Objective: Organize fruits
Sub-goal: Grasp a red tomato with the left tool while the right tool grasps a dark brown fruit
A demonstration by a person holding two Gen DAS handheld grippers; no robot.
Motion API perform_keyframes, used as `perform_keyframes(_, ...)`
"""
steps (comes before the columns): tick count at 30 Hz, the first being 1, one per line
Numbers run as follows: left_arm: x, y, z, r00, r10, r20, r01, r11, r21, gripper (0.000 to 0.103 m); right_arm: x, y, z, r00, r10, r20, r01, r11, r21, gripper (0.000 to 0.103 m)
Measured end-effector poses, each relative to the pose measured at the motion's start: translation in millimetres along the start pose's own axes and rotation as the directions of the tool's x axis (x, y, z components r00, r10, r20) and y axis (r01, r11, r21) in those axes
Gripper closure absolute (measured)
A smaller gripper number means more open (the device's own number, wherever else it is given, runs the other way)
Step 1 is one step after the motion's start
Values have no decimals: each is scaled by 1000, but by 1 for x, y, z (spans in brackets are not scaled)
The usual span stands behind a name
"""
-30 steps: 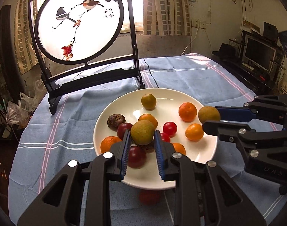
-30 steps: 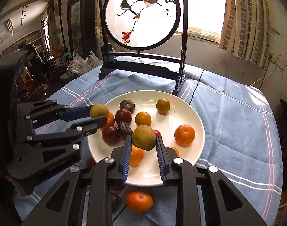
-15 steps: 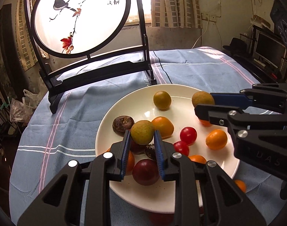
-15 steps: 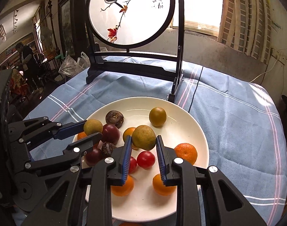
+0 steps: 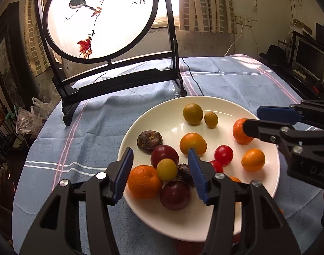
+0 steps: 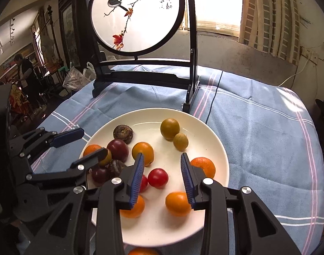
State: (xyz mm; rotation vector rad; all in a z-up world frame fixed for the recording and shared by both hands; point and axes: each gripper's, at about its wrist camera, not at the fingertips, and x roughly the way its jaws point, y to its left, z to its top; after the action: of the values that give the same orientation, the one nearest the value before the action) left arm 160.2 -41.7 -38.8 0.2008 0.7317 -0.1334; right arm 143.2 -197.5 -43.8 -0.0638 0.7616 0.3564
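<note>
— Both tongs have just been opening over the plate (image 5: 140,210). The left gripper (image 5: 161,170) stands spread, nothing between its pads; a small green fruit (image 5: 166,169) rests on the pile at the plate's near-left side, propped on a mandarin (image 5: 144,181) and two plums.

— And the right one?

— The right gripper (image 6: 163,171) is parted too, and empty. A small brown fruit (image 6: 180,141) sits toward the plate's far side, touching a bigger green one (image 6: 170,128).

— So both drops are done, I'd say. What should come next?

— Draw both tongs straight back and up, I'd think, jaws kept wide. That green fruit looks perched; a brushing pad could roll it off the pile. The left fingers also sit low by the plate's rim.

— More to fetch?

— An orange fruit (image 6: 141,251) lies on the cloth just off the plate's near edge, so the sorting looks unfinished.

— The table?

— A blue cloth (image 6: 257,127) with pink and white stripes covers it. Beyond the plate stands a round bird screen (image 6: 138,14) in a black frame, a window glowing behind. Off left, a person (image 6: 27,74) stands in a cluttered room.
</note>
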Motion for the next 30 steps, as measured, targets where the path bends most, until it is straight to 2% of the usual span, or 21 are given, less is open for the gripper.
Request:
perform_keyframes(4,-23,8,-15,1000,7,26,-7,1000,14,37,-32,10,-29,1000,14,2,-14,999,-35,59)
perform_keyframes(8,-42,17,-36,1000,6,11,-6,1000,24,32,-58,33,-74,998,53,-32,-55,995,-88,56)
perform_keyframes(11,-52,24,-52,1000,1,-6,-1,1000,28,28,-62,54,-109,992,85,-88,-96,987,-131,55)
perform_keyframes(14,-58,26,-67,1000,-3,-22,4,999,36,27,-53,73,-132,987,73,-141,-97,981,-169,55)
perform_keyframes(18,-59,26,-84,998,-12,-57,15,998,59,27,-33,82,-140,982,57,-181,-87,984,-157,55)
perform_keyframes(21,-58,22,-92,997,-17,-77,23,996,81,27,-22,83,-137,983,46,-180,-73,986,-148,55)
perform_keyframes(23,-53,16,-96,995,-29,-98,39,995,97,27,-17,82,-136,981,41,-187,-69,987,-147,59)
perform_keyframes(30,-29,-7,-96,988,-63,-138,80,989,124,27,-37,71,-143,985,58,-166,-82,986,-146,61)
